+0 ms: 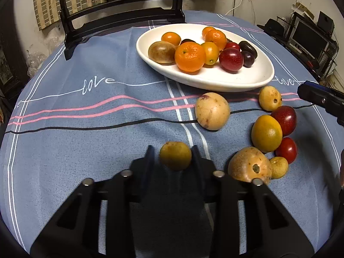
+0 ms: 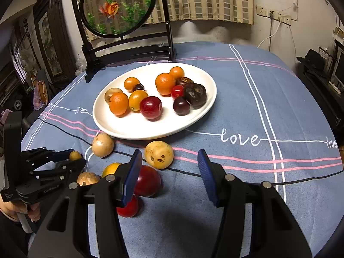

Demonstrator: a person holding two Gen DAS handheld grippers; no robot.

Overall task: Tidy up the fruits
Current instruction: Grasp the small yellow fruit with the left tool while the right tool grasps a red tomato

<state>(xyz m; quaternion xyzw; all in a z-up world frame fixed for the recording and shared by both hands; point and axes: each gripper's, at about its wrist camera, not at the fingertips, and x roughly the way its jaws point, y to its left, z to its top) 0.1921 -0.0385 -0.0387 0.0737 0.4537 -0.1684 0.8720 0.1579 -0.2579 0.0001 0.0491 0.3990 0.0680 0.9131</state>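
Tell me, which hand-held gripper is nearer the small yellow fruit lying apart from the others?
Left. The left hand-held gripper is shut on that small yellow fruit; the right hand-held gripper hovers open over by the fruit cluster.

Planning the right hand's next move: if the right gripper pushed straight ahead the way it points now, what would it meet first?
Probably bare tablecloth: nothing lies between the right gripper's open fingers. The spotted yellow fruit sits just left of that line; depth is uncertain.

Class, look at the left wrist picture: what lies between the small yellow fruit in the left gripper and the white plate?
Only bare blue tablecloth lies between the small yellow fruit, clamped in the left gripper, and the white plate.
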